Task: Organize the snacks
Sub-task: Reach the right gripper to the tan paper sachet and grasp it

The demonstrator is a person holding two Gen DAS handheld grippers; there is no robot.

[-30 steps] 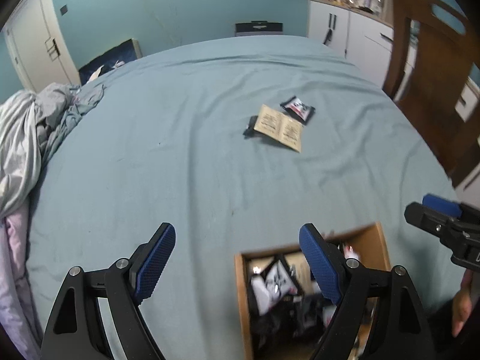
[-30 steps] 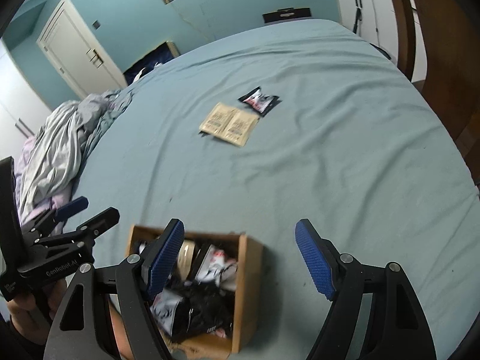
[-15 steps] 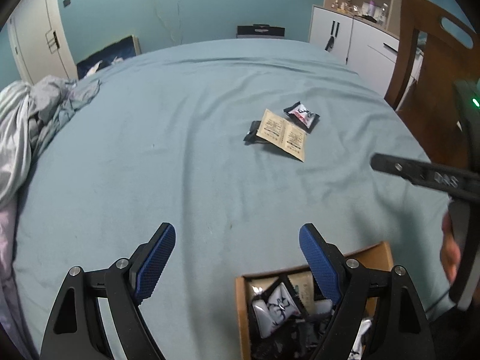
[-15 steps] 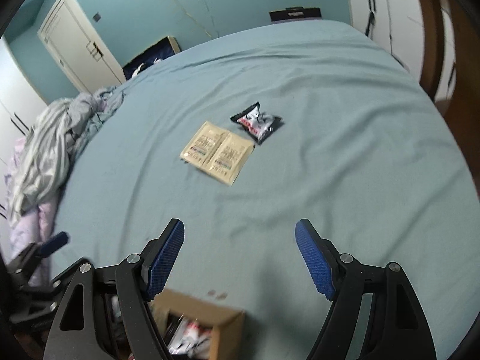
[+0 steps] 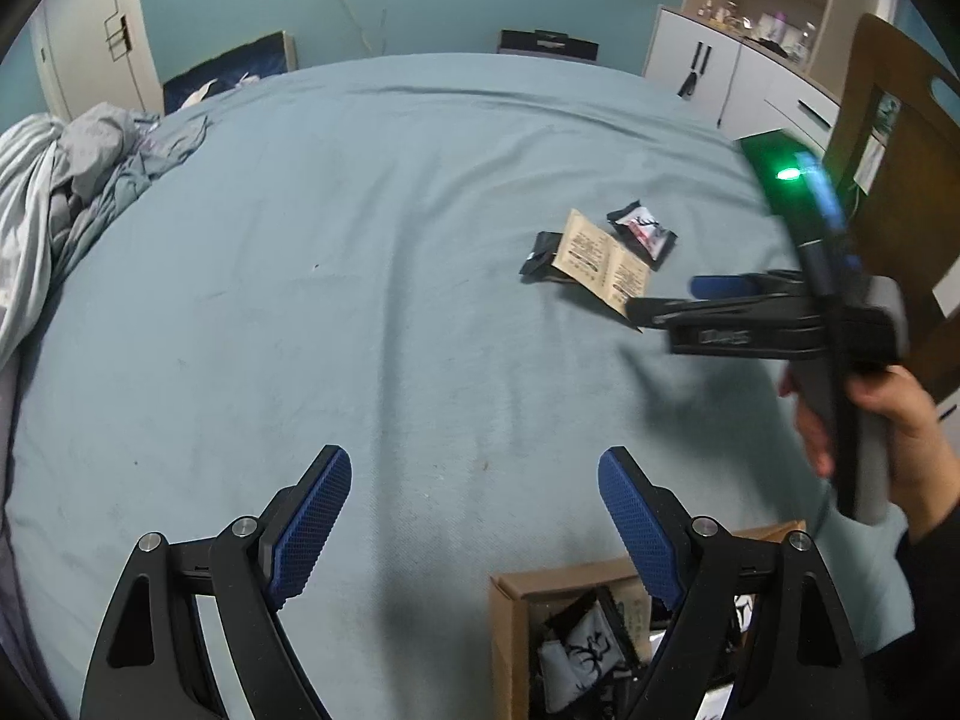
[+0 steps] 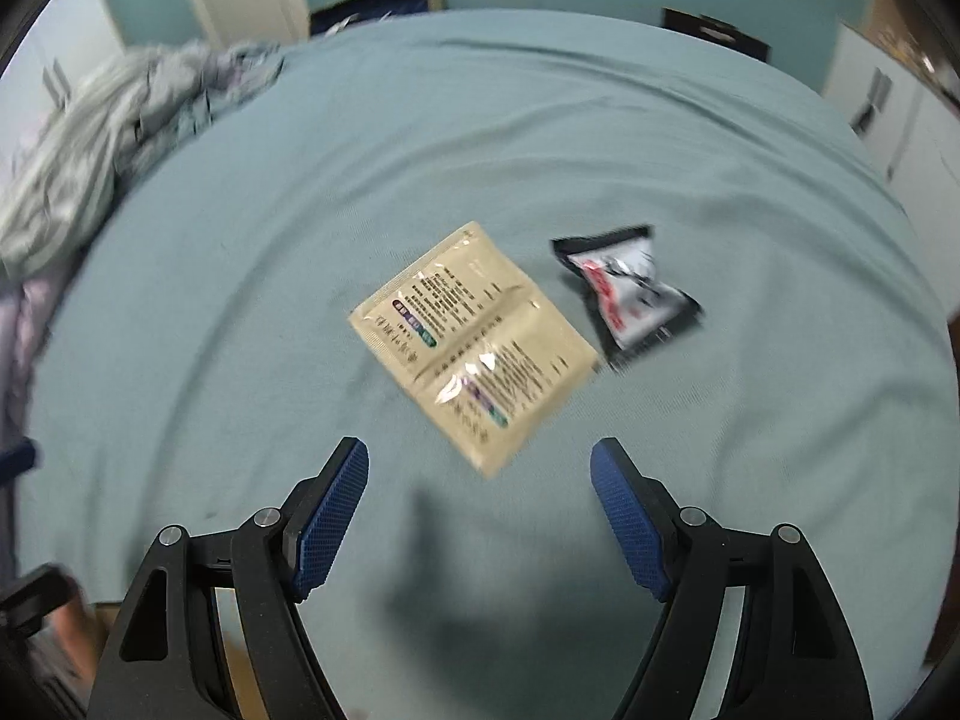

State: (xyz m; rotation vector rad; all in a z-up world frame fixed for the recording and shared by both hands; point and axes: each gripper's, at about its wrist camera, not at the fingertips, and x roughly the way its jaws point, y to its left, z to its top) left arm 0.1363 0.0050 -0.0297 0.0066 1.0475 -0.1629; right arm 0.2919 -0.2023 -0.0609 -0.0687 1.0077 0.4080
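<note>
Both claws agape, empty — third black packet and cardboard box left-view only.

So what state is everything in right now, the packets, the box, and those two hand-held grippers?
Left hand-held gripper: open, empty.
Right hand-held gripper: open, empty, just short of the beige packet.
Beige twin packet: sealed, flat on the bedsheet.
Black-and-white packet: sealed, beside the beige one.
Black packet: partly under the beige one.
Cardboard box: open, holds packets.

Home bedroom, bed, rumpled bedding, cupboards
</note>
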